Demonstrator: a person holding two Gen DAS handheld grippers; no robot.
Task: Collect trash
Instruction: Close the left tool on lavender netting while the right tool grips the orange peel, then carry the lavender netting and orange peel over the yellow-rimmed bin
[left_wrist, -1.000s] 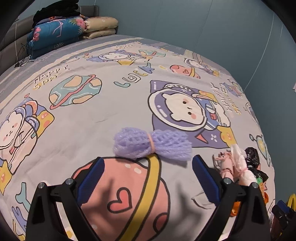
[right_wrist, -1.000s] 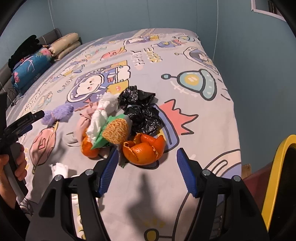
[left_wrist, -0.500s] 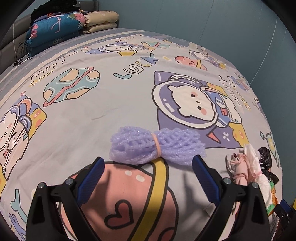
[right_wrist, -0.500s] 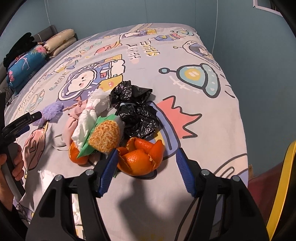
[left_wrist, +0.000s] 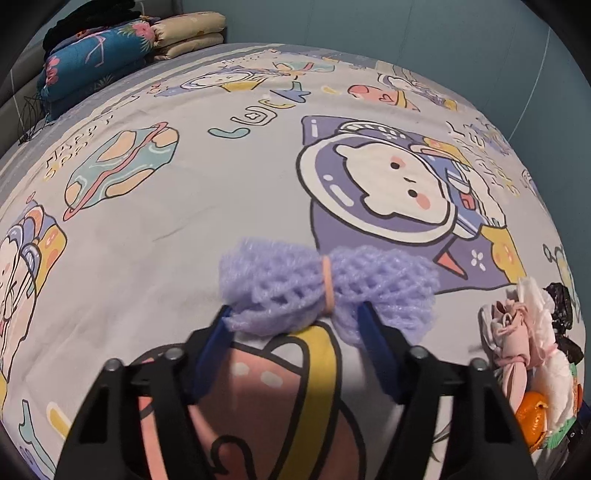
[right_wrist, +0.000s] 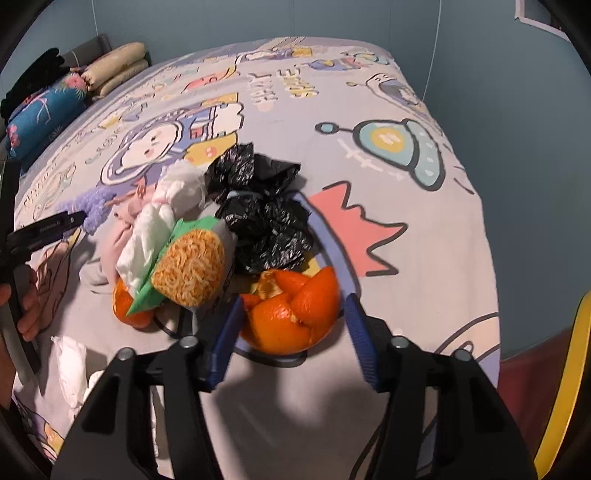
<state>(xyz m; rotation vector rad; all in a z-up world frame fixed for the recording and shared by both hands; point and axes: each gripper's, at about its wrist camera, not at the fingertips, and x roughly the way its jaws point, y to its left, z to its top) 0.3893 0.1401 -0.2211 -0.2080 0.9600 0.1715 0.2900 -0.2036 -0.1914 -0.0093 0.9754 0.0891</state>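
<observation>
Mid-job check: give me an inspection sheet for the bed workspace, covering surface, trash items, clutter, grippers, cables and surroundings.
Surface: bed sheet with cartoon space print, lightly wrinkled.
Job's things: purple foam net lying apart from the pile; orange peel; black plastic bag; noodle packet; white tissue; pink wad.
Clutter: crumpled white paper near the bed's edge.
Grippers: left gripper closing, net's near edge between its jaws; right gripper closing, peel between its jaws, no contact seen.
Cables: thin cord down the wall.
Surroundings: folded bedding at the headboard, blue wall, yellow object beside the bed.
</observation>
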